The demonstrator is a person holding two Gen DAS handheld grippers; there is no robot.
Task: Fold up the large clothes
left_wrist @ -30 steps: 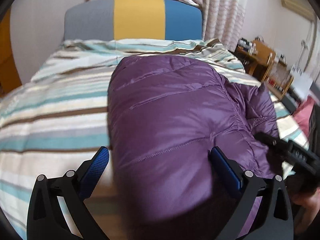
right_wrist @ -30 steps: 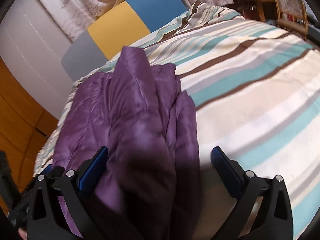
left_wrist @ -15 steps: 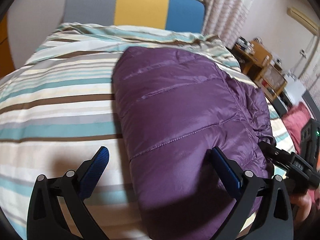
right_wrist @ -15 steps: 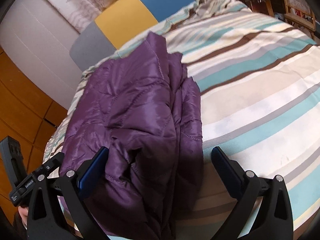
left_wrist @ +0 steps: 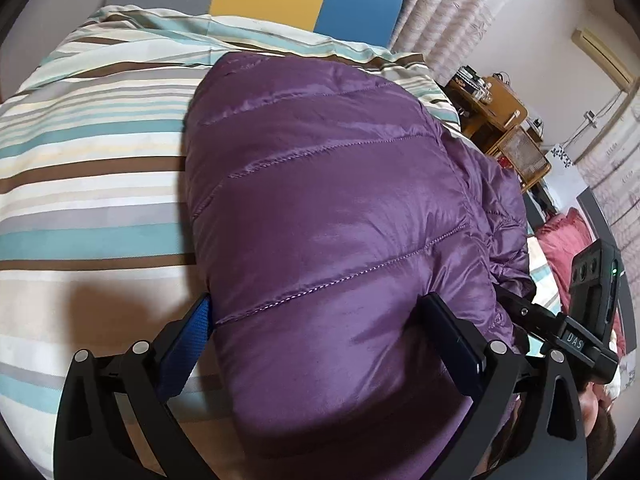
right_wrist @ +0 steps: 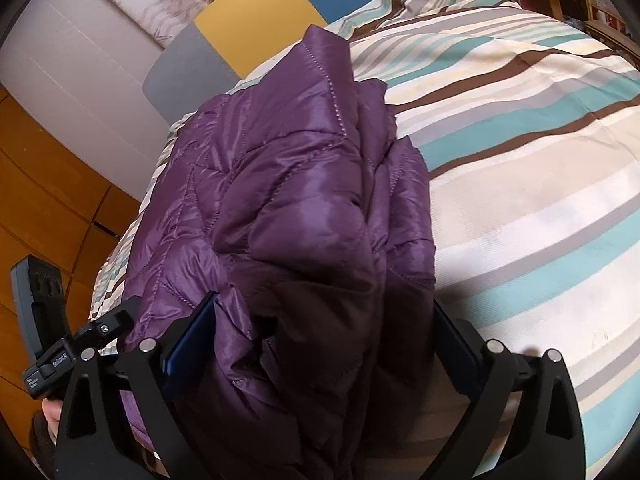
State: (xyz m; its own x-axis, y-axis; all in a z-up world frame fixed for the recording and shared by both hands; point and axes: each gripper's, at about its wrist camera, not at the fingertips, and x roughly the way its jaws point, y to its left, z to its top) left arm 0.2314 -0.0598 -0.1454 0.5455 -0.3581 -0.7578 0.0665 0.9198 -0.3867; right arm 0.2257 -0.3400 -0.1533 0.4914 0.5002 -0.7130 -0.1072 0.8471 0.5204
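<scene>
- Left wrist view: the purple down jacket [left_wrist: 340, 208] lies folded in a thick, puffy bundle on the striped bed [left_wrist: 88, 184]. The slippery shell could spring back open if pressed only at one edge. The left gripper [left_wrist: 316, 324] stands with its jaws spread wide around the near end of the bundle; the blue pads [left_wrist: 196, 320] sit at the fabric's sides, and firm pressure is not evident, so it reads as released.
- Right wrist view: loose layers bunch at the jacket's [right_wrist: 304, 216] near edge, so a shallow pinch could catch only the top layer and drag the fold apart. The right gripper [right_wrist: 324, 340] has just been narrowing its jaws slightly with the jacket between them; they are wide, not clenched.
</scene>
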